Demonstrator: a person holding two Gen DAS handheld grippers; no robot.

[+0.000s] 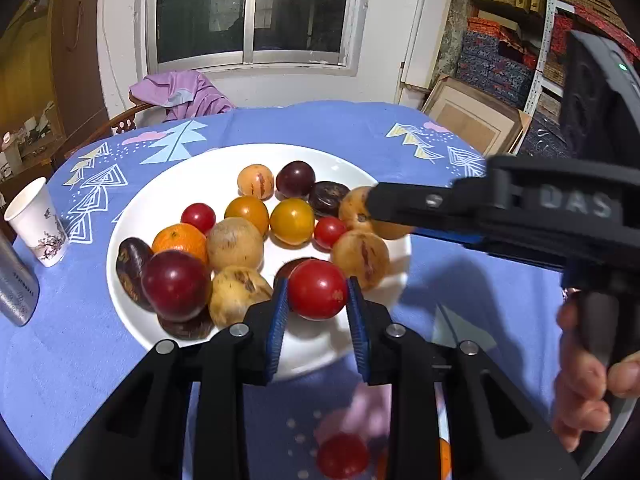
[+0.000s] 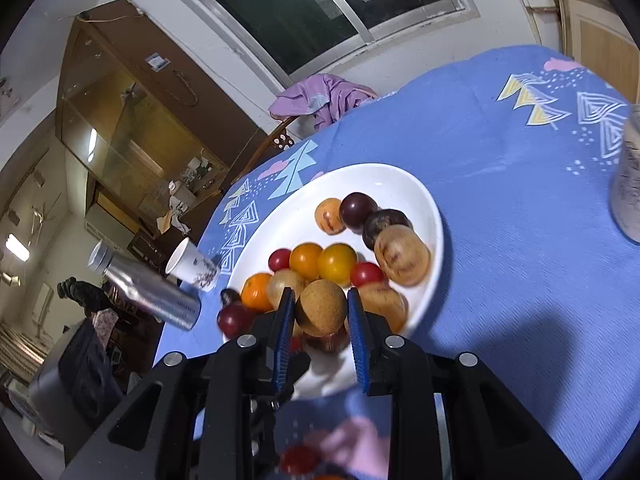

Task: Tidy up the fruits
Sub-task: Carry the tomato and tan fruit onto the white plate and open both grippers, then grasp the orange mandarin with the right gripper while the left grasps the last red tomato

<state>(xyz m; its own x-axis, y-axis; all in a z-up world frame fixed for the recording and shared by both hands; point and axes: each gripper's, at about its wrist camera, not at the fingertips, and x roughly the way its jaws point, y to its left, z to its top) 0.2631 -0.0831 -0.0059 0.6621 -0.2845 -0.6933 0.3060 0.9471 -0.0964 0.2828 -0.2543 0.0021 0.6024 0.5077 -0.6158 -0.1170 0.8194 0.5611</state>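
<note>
Both grippers are carrying a fruit at once, so the step in hand looks like the lift-off from the plate. Nearest, the left gripper [image 1: 318, 300] has its jaws pinching a red tomato [image 1: 317, 289] over the near rim of the white plate [image 1: 192, 184], and the right gripper [image 2: 320, 312] has its jaws pinching a tan, rough-skinned round fruit [image 2: 321, 307] over the same near edge. The next move, I judge, calls for keeping both grips firm while carrying each fruit clear of the pile to wherever its kind is being gathered; that place is not clearly in view, though blurred red fruit shows low between the left gripper's arms. Beyond lie the remaining fruits: an orange [image 1: 181, 240], yellow tomatoes, dark plums and mottled tan ones, touching in a loose heap. The table wears a blue cloth [image 1: 320, 128] printed with trees; a paper cup [image 1: 37, 222] and metal can [image 1: 16, 284] stand at left. Farther off are a chair with purple cloth, a window, and stacked boxes at right.
</note>
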